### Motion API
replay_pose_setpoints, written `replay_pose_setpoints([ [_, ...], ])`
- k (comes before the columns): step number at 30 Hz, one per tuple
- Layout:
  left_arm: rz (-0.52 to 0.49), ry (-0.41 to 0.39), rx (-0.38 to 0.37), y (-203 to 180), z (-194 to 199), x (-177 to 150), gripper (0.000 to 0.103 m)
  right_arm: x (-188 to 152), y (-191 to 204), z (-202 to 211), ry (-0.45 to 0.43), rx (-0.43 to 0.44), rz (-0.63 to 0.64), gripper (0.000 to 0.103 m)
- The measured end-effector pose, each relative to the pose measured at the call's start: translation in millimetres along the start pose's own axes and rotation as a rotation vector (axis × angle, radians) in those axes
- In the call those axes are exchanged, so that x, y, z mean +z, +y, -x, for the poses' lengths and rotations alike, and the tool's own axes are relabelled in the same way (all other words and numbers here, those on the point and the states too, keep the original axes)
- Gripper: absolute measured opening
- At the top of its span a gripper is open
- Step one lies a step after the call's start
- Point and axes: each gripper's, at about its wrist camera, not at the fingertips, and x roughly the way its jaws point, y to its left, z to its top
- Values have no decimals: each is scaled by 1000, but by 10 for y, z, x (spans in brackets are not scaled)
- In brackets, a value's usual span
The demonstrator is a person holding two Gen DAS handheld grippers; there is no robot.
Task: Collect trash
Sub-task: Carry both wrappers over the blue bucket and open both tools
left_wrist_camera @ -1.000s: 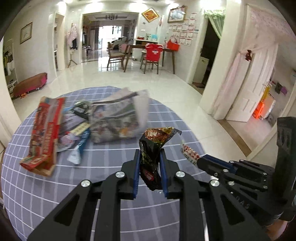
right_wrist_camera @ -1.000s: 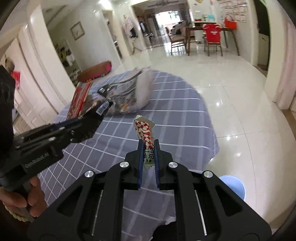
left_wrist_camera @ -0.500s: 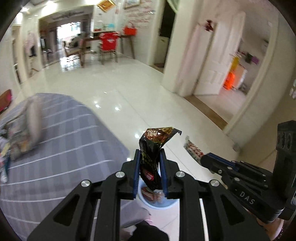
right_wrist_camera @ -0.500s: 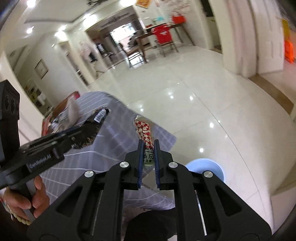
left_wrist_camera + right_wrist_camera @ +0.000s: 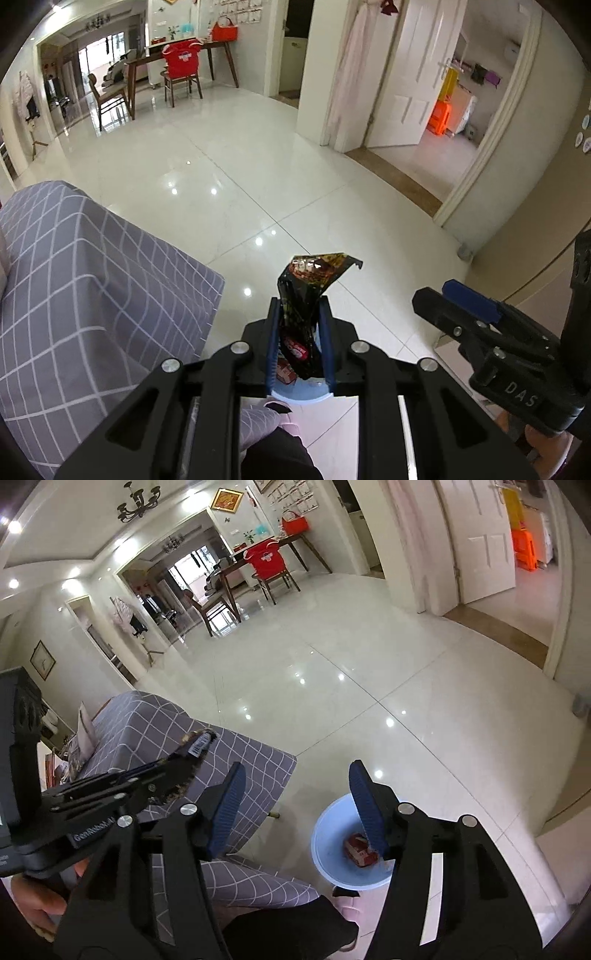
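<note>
A: Left gripper [image 5: 300, 336] status?

B: Clamped on a dark crumpled snack wrapper [image 5: 308, 295]. Both blue pads press on it, and its torn top sticks up past the fingertips. In the right wrist view the same wrapper [image 5: 188, 764] shows side-on in that gripper [image 5: 173, 771], barcode end outward.

A: Position relative to the bin?

B: Left gripper sits directly over the pale blue bin [image 5: 301, 389]; only a sliver of the rim shows between and below its fingers. Wrapper is above the bin, not in it.

A: Right gripper [image 5: 295, 808]?

B: Jaws are opening, pads well apart, nothing between them. The right-hand pad overlaps the bin [image 5: 332, 849] rim in view.

A: Where is the red-and-white wrapper?

B: Lying in the bottom of the bin [image 5: 360, 851], partly hidden by the right-hand pad. Clear of the gripper.

A: Anything else near the bin?

B: Table with a grey checked cloth [image 5: 155, 723] just beside it, on the left in both views. Cloth corner hangs toward the bin. Some paper clutter at the table's far end, too small to identify. The person's leg in checked trousers [image 5: 251, 886] and a pink slipper [image 5: 345, 893] sit at the bin's near edge. Glossy white tile floor [image 5: 369, 664] on all other sides of the bin.
</note>
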Motion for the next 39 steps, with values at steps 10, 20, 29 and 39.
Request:
replay_pose_setpoints([
  [10, -46, 10, -14, -174, -43, -32, 19, -14, -84, 104, -41, -29, -18, 61],
  [20, -68, 0, -39, -297, -92, 53, 24, -26, -210, 324, -161, -76, -68, 63],
  [29, -9, -81, -51, -277, 83, 70, 79, -17, -239, 381, -175, -82, -91, 66],
  [39, 0, -145, 10, -66, 556, 13, 79, -33, 121, 400, -167, -34, -39, 66],
])
